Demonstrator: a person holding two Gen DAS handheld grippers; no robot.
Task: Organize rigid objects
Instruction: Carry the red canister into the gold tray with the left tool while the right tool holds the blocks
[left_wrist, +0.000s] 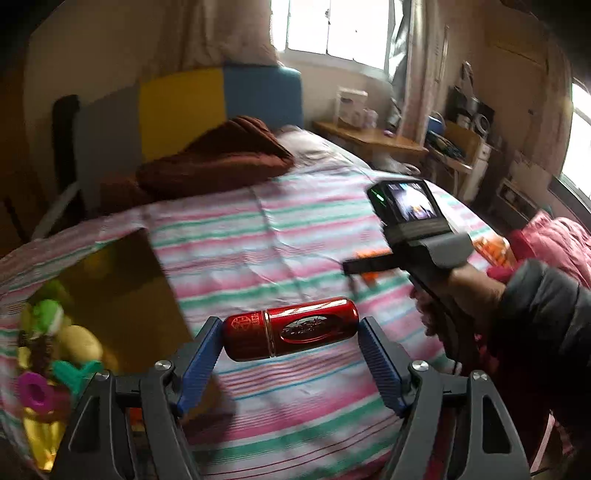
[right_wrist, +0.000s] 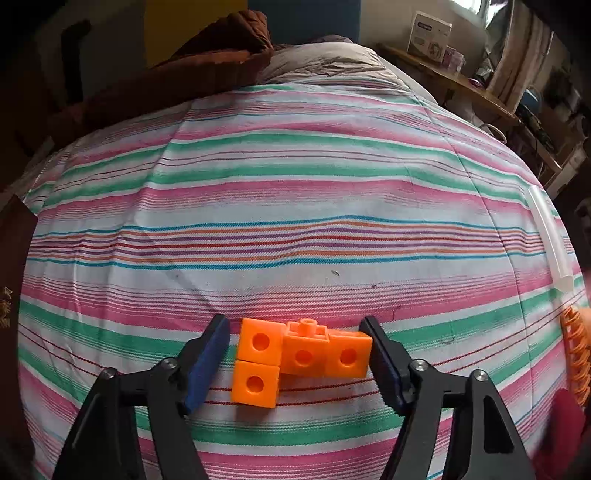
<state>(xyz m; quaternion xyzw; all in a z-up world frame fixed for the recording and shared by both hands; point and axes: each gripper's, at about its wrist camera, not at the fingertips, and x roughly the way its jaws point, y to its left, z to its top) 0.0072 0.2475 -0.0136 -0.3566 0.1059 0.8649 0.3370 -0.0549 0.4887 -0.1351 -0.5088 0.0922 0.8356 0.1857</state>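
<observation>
My left gripper (left_wrist: 290, 334) is shut on a red metal capsule-shaped case (left_wrist: 291, 328), held crosswise above the striped bedsheet (left_wrist: 288, 229). A gold-lined open box (left_wrist: 110, 295) with several coloured toys (left_wrist: 48, 354) sits to its left. My right gripper (right_wrist: 295, 349) is open around an orange block piece (right_wrist: 295, 356) made of joined cubes lying on the sheet (right_wrist: 295, 184); the right finger touches the block, the left stands a little apart. The right gripper also shows in the left wrist view (left_wrist: 369, 271), low over the bed.
A brown blanket (left_wrist: 218, 158) lies at the head of the bed. A wooden desk (left_wrist: 369, 138) with clutter stands beyond. A white tube (right_wrist: 550, 236) and an orange ribbed thing (right_wrist: 578, 350) lie at the sheet's right edge. Pink bedding (left_wrist: 554, 243) is at the right.
</observation>
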